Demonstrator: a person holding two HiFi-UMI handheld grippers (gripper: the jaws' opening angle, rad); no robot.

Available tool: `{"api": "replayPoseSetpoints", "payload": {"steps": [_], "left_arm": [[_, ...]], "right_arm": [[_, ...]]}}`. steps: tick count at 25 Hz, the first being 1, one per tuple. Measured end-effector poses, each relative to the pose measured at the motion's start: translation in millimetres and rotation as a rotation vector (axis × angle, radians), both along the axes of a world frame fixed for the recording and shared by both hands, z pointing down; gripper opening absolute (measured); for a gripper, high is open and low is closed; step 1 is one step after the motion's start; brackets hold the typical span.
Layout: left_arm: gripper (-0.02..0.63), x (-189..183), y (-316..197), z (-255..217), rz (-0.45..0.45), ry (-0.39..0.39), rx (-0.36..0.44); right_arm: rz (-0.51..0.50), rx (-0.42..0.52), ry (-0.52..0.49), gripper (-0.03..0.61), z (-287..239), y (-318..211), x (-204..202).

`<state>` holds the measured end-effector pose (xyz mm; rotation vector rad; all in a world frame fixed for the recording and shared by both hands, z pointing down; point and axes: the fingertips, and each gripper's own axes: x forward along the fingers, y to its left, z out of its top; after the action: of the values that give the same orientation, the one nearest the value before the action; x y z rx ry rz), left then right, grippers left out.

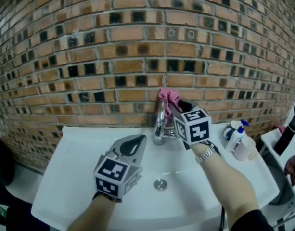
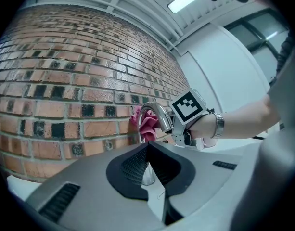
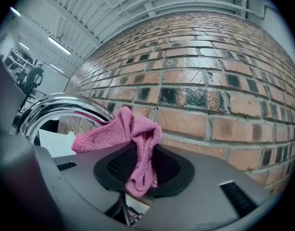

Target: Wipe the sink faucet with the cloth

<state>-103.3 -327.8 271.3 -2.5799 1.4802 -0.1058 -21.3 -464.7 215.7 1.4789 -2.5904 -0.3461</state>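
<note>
- Against a brick wall [image 1: 137, 42] stands a white sink [image 1: 80, 177], with a round drain [image 1: 160, 184] at the middle of its basin.
- A chrome faucet [image 1: 160, 121] rises from the back rim and arches forward over the basin.
- Two containers stand close together on the sink's right rim: a bottle [image 1: 239, 129] with a blue top and a squat pale tub [image 1: 245, 149] just in front of it. What is in either cannot be told.
- The right claw [image 1: 180, 109] is held level at the top of the faucet, just right of the arch, and pinches a pink cloth [image 1: 167, 96].
- The cloth runs down between the two pads, and its upper part bunches above them, close to the wall.
- One flap of the cloth reaches sideways to the faucet's arch. Whether it touches the metal cannot be told.
- The left claw [image 1: 134, 143] is pressed together with nothing in it.
- It is held level over the left half of the basin, short of the faucet, and the left gripper view shows the faucet's stem straight ahead of the tips.
- A watch [image 1: 205, 154] sits on the wrist behind the right claw.
</note>
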Motion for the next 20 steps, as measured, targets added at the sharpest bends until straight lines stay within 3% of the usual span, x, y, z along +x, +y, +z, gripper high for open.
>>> {"api": "replayPoseSetpoints", "payload": {"steps": [20], "left_arm": [[0.000, 3.1, 0.0, 3.1, -0.002, -0.012, -0.008]], "right_arm": [[0.024, -0.017, 0.120, 0.095, 34.9, 11.1, -1.5]]}}
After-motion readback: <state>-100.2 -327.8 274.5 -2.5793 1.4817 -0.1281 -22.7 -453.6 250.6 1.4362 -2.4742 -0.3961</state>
